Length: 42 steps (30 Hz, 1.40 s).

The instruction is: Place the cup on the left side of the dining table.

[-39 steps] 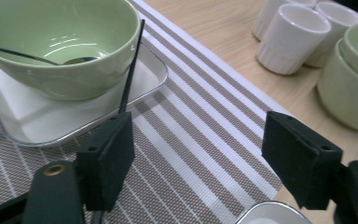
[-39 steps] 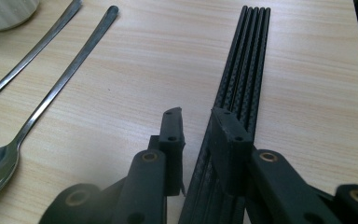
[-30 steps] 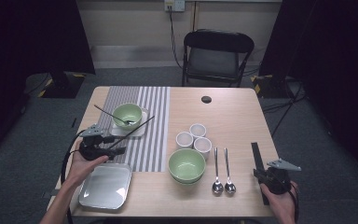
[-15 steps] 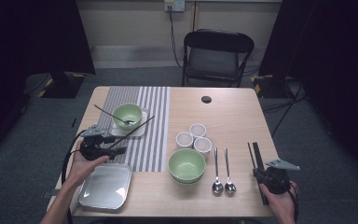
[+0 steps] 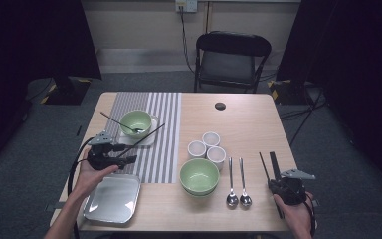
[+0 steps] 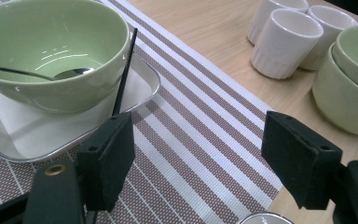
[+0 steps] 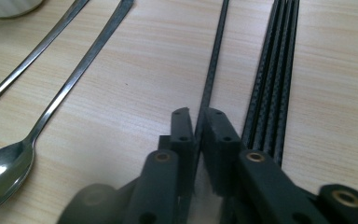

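On the left side of the tabletop my left gripper sits over the striped mat with its jaws wide apart and nothing between them. It hasn't shifted from a second ago. Just past it, near the left edge, a green bowl with a spoon in it stands on a small white tray, and one black chopstick leans on that tray's rim, so I read that place as half set and waiting for its partner. An empty steel tray lies at the near left corner.

In the middle stand the stacked green bowls, three white cups behind them and two spoons just to their right.

Near the right edge is the change. A second ago the chopsticks lay as one dark bundle ahead of my right gripper; now a single chopstick lies apart on the left of the rest of the bundle. In the right gripper view the jaws have just been closing, and the pads now pinch the near end of that single chopstick. I judge the pick is secured; lifting it across to the left bowl comes next.
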Each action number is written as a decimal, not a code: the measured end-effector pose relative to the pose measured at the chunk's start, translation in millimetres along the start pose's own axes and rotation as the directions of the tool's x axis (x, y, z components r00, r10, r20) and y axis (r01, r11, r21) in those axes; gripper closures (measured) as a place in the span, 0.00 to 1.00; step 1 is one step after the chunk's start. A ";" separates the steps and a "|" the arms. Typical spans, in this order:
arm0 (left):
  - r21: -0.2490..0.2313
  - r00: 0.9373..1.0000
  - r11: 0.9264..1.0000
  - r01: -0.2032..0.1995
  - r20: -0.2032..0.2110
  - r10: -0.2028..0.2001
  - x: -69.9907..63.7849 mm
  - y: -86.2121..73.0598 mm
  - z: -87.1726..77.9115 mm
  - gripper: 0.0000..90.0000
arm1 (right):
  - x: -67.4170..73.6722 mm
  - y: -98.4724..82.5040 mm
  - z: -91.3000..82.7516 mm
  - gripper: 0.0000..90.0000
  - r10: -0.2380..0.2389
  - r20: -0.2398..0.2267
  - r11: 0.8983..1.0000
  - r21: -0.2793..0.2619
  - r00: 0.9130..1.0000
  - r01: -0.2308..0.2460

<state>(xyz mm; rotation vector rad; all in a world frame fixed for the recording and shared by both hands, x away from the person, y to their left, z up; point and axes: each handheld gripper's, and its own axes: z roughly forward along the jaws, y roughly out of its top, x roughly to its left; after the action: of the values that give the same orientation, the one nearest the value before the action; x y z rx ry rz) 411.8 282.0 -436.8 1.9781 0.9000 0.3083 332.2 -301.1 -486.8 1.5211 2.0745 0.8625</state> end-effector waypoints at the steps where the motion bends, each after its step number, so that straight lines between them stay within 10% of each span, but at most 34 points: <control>1: -0.003 1.000 1.000 0.001 0.002 -0.001 0.0 0.1 0.3 0.28 | 0.5 0.7 0.7 0.94 0.001 0.001 1.000 0.001 1.000 -0.001; 20: -0.007 1.000 1.000 -0.023 0.006 0.023 1.0 -0.7 -1.4 0.30 | 13.3 39.3 40.0 0.95 0.014 0.012 1.000 -0.004 1.000 -0.014; 42: -0.005 1.000 1.000 -0.005 0.001 0.005 4.3 -3.0 -2.8 0.29 | 16.4 32.3 32.6 0.96 -0.010 0.020 1.000 0.001 1.000 0.010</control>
<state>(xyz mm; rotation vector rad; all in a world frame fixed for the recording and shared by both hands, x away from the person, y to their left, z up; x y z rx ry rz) 411.9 287.7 -438.3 1.9764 0.8929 0.3120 370.7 -271.3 -487.3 1.5124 2.0665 0.8392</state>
